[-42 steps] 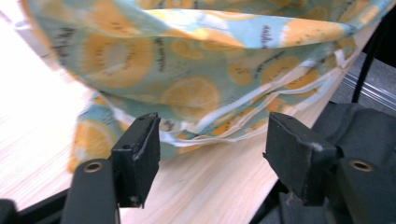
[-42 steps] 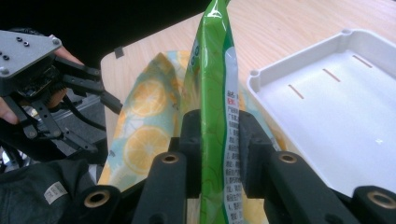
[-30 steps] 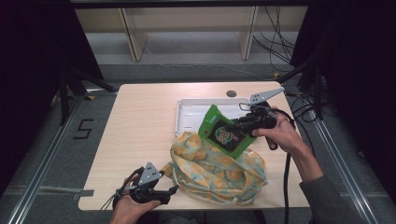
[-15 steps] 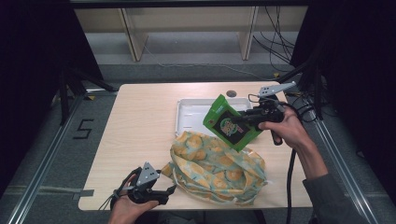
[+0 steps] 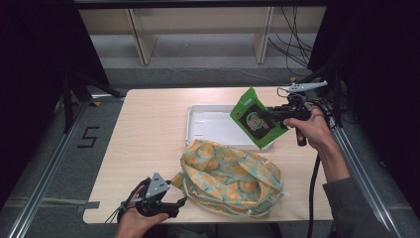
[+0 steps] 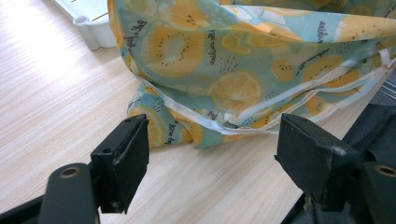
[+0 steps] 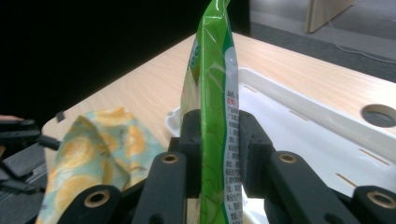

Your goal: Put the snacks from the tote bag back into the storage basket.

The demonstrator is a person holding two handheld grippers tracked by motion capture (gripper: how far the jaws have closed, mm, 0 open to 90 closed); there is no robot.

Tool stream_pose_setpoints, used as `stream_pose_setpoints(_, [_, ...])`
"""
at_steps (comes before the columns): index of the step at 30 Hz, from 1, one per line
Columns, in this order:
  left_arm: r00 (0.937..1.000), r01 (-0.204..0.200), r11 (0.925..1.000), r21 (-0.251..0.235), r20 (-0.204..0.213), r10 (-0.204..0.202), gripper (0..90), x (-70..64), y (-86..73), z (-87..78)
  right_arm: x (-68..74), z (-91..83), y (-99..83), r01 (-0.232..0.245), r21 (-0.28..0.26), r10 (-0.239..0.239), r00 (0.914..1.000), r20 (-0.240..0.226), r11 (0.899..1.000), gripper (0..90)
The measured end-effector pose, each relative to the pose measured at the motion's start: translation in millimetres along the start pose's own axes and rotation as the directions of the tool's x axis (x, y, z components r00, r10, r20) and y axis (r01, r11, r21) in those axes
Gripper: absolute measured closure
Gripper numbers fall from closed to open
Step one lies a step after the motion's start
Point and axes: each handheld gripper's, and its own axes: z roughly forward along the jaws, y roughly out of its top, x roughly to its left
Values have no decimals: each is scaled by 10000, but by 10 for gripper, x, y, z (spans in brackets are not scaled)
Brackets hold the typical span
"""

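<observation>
A green snack pouch [image 5: 255, 124] hangs in the air over the right end of a white tray [image 5: 208, 130], and my right gripper [image 5: 272, 117] is shut on its edge. In the right gripper view the green snack pouch [image 7: 215, 79] stands edge-on, pinched between the two black jaws of my right gripper [image 7: 218, 154]. A fruit-print cloth bag [image 5: 230, 177] lies slumped on the table in front of the tray. My left gripper [image 5: 173, 204] rests low at the table's near edge, left of the bag, open. The cloth bag [image 6: 243, 70] lies just beyond my open left gripper [image 6: 210, 154].
The light wooden table [image 5: 148, 134] has bare room on its left half. A round cable hole [image 7: 379, 115] sits near the far right corner. Metal frame rails [image 5: 44, 183] run along both sides, and shelving [image 5: 198, 29] stands beyond the far edge.
My right gripper has lifted the green pouch up out of the bag and carried it farther back and right, over the tray's right end. The left gripper has stayed put.
</observation>
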Motion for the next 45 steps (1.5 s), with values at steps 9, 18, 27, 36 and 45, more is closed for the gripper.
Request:
stream_pose_setpoints(9, [9998, 79, 9999, 76, 185, -80, 237, 7, 2, -5, -172, 99, -56, -782, 100, 774, 9946, 695, 9969, 751])
stream_pose_setpoints(18, [9999, -126, 9997, -205, 40, 127, 236, 15, 4, 4, -309, 233, -78, -1146, 190, 1116, 9867, 1184, 9932, 751])
stream_pose_setpoints(27, [9996, -281, 9994, -178, 43, 282, 235, 11, 8, 3, -430, 374, -29, -1427, 187, 1380, 9777, 1581, 9896, 750])
stream_pose_setpoints(36, [9999, -103, 9998, -186, 33, 103, 235, -8, 15, -5, -569, 540, -6, -1931, 185, 1850, 9600, 2101, 9810, 751])
stream_pose_setpoints(45, [9999, -134, 9997, -208, 68, 136, 235, -8, 18, -7, -684, 756, -3, -2438, 61, 2342, 9380, 2554, 9698, 750])
